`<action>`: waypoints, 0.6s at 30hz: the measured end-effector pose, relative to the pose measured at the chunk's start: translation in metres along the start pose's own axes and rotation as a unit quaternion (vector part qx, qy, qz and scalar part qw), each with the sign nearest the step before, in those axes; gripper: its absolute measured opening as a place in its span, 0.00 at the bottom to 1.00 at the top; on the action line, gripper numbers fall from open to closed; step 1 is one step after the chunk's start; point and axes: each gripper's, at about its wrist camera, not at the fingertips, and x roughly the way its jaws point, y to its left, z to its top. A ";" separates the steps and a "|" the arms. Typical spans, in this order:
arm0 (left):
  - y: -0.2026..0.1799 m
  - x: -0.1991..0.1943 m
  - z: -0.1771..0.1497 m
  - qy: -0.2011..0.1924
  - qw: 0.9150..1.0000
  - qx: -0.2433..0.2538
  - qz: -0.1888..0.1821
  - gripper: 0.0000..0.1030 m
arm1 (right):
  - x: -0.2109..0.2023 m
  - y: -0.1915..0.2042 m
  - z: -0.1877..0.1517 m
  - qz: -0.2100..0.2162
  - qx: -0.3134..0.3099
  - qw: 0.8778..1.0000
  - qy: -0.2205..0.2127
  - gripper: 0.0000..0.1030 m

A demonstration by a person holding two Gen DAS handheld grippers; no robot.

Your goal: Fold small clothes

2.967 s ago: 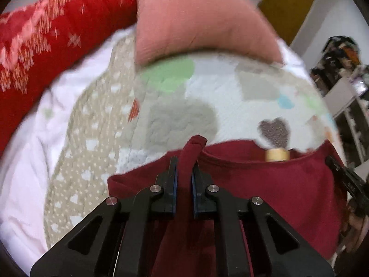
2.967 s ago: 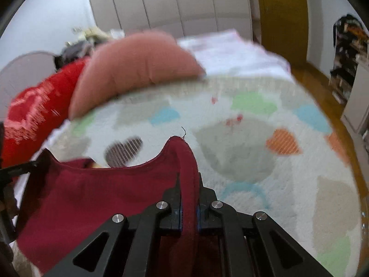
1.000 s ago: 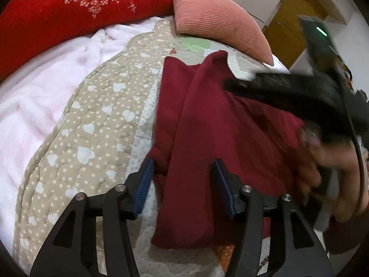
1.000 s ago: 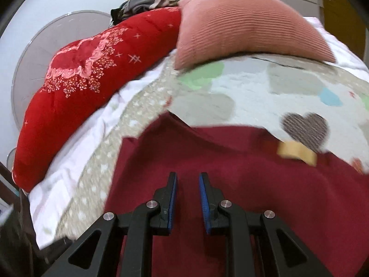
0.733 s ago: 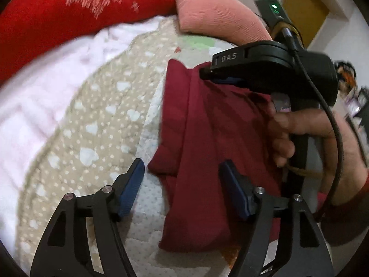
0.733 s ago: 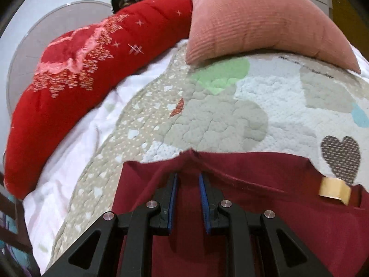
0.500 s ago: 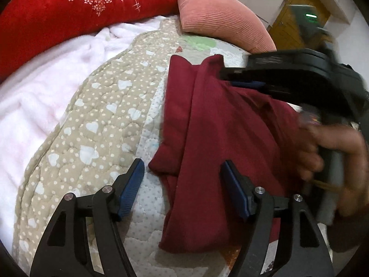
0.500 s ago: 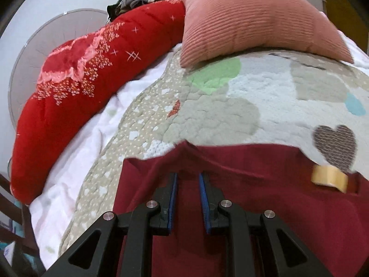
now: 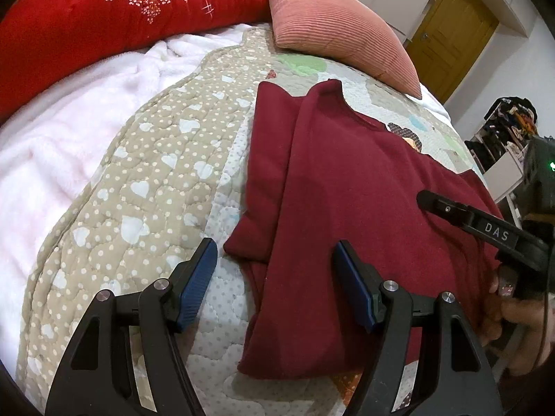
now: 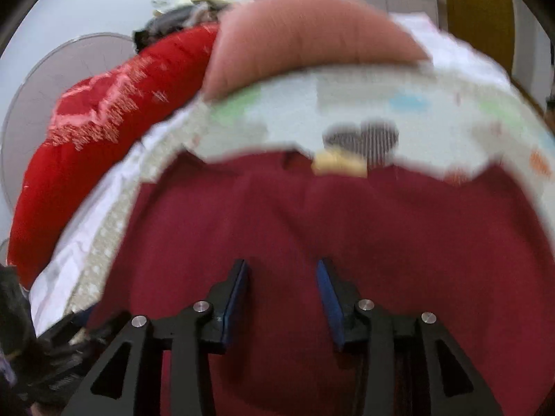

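**A:** Here's the dark red knit top (image 9: 347,180), lying flat on the heart-patterned quilted bedspread (image 9: 138,180) — one side panel looks turned in over the body, with a long crease running from neckline to hem.

**B:** So I'd call it partway. One lengthwise fold made; the other side and the crosswise fold look to be left.

**A:** And the tongs? The left gripper (image 9: 274,286) is spread wide, blue pads straddling the near folded edge, nothing between them.

**B:** The right gripper (image 10: 281,300) is parted too, hovering over the cloth, empty — its view is badly smeared.

**A:** What can't we see?

**B:** The top's far side is cut off behind the right tool. The sleeves I can't place. The pink ribbed cushion (image 9: 333,31) and red floral bolster (image 9: 104,10) sit well apart.
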 end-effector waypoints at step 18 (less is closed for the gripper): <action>-0.003 0.000 0.001 0.000 1.000 0.011 -0.003 0.68 | -0.037 -0.039 -0.012 0.009 0.041 0.999 -0.007 0.40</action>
